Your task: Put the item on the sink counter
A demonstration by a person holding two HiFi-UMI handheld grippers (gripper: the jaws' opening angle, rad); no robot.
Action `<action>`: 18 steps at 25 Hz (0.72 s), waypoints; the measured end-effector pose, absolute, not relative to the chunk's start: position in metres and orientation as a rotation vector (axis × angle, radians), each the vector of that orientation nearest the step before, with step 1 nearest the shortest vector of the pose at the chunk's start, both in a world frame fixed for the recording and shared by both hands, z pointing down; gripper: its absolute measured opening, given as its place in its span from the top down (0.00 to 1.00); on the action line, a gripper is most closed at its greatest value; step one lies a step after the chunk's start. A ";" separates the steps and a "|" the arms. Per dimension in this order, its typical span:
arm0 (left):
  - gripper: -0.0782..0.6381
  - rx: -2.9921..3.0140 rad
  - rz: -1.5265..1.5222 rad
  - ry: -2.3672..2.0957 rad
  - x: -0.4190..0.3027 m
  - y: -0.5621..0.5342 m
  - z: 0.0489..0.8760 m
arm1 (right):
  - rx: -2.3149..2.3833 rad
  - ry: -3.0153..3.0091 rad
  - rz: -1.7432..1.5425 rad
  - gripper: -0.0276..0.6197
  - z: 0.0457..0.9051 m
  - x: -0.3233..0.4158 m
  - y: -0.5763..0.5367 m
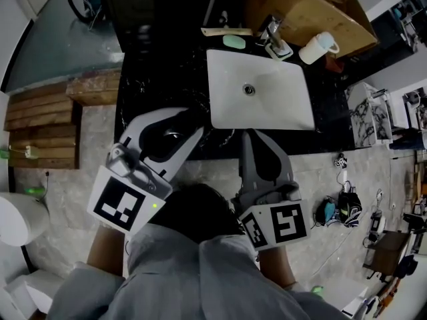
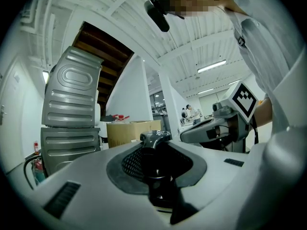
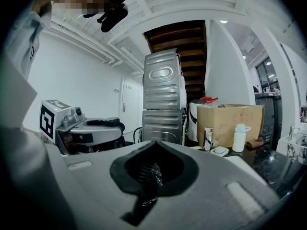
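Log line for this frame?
left gripper: shut on black item | right gripper: shut, empty | sink counter: item not yet down

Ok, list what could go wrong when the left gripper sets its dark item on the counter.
1. The left gripper holds the dark item over the narrow counter strip beside the basin. Set down off-centre, it might tip into the basin or off the front edge.
2. The shut right gripper sits close by and could knock it.
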State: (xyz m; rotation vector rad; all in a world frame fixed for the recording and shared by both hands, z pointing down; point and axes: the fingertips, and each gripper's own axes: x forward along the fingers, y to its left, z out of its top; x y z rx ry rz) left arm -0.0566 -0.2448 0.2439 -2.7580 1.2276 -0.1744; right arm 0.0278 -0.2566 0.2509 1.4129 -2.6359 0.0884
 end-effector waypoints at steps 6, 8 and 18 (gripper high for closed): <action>0.76 -2.788 -0.172 1.272 -0.053 -0.263 0.254 | 1.399 -2.637 0.080 0.96 0.250 0.035 -0.273; 0.76 -2.798 -0.176 1.292 -0.053 -0.271 0.260 | 1.385 -2.637 0.086 0.96 0.252 0.036 -0.278; 0.76 -2.830 -0.218 1.313 -0.046 -0.300 0.286 | 1.369 -2.598 0.108 0.96 0.261 0.048 -0.295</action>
